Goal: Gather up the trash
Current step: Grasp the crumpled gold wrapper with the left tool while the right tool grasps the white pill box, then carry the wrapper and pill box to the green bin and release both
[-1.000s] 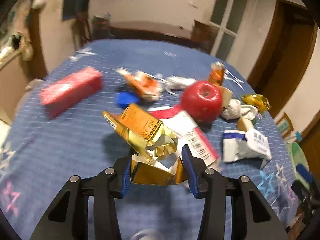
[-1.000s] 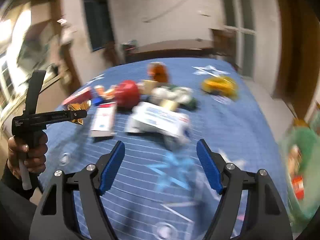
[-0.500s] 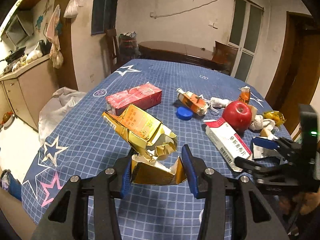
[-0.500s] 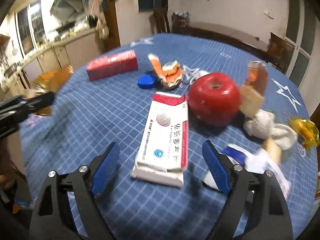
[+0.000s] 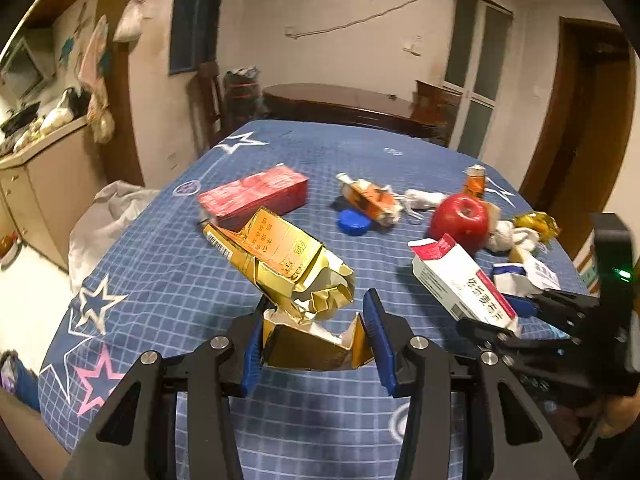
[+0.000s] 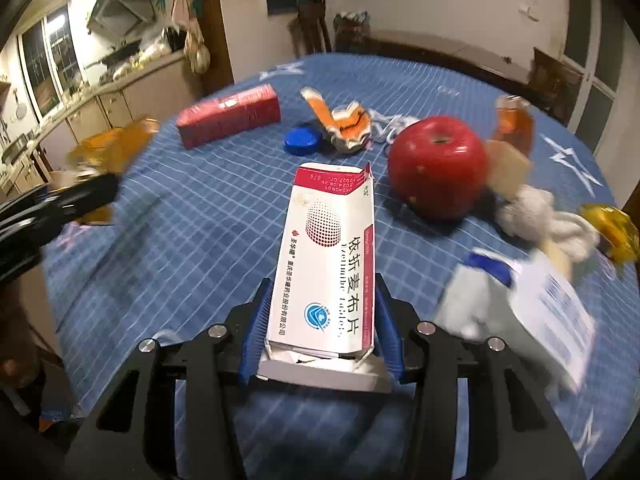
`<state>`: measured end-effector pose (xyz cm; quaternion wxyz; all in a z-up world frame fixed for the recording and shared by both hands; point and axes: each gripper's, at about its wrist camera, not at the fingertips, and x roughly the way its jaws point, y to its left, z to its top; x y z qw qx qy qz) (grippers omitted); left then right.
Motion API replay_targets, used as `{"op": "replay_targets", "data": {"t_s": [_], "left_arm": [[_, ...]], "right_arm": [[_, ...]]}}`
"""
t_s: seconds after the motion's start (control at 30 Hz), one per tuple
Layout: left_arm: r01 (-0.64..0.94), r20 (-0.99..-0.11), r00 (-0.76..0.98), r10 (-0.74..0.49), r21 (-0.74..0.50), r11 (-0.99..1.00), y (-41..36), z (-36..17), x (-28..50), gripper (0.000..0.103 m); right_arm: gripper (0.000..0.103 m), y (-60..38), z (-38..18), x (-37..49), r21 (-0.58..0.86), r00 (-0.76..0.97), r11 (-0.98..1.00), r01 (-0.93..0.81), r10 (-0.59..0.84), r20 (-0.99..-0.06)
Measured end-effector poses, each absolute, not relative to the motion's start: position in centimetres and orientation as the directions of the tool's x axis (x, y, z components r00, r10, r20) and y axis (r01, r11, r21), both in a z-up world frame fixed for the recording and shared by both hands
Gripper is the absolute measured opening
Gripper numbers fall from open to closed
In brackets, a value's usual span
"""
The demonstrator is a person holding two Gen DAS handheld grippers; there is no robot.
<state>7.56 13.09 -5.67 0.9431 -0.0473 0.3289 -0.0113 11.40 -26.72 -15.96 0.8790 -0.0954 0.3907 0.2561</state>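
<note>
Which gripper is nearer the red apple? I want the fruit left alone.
Right. The right gripper, shut on the white medicine box, sits just beside the red apple. The left gripper, holding the crumpled gold box, is farther, across the table.

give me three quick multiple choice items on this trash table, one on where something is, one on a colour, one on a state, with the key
1. Where is the blue cap?
A. on the cloth between the red box and the orange wrapper
B. on top of the apple
C. inside the gold carton

2. What colour is the carton in the left gripper?
A. green
B. gold
C. white

3. What state is the right gripper in?
A. wide open over bare cloth
B. out of view
C. shut on the white medicine box

Key: 1 A, the cap lies flat on the cloth between them; 2 B, its foil shines gold; 3 C, both pads press the box's sides, having just closed.
</note>
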Motion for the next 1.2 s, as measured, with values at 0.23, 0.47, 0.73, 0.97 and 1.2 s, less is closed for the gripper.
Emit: {"op": "replay_targets", "data": {"t_s": [0.23,0.47,0.73,0.97,1.2], "left_arm": [[0.088,-0.605,0.788,-0.109,-0.065,0.994,8.5,-4.8,7.9,0.046],[0.213,-0.585,0.787,-0.196,-0.04,0.976,2.6,-3.4,8.0,0.046],[0.369,-0.573,0.757,-0.312,-0.019,0.929,-5.6,-1.8,9.1,0.046],[0.477,-0.572,0.723,-0.388,0.008,0.879,-12.8,-0.9,10.2,0.046],[0.571,-0.559,0.698,-0.448,0.057,0.819,-20.5,-0.5,10.7,0.046]], "right_arm": [[0.044,-32.6,-12.8,6.8,0.09,0.672,0.898,-0.43,0.385,-0.633],[0.043,-37.9,-10.3,3.1,0.119,0.777,0.942,-0.313,0.326,-0.539],[0.043,-43.1,-9.0,1.7,0.148,0.835,0.969,-0.2,0.247,-0.492],[0.044,-47.9,-8.5,0.6,0.173,0.872,0.981,-0.087,0.159,-0.463],[0.044,-53.5,-8.0,-0.9,0.168,0.9,0.984,0.055,0.024,-0.436]]}}
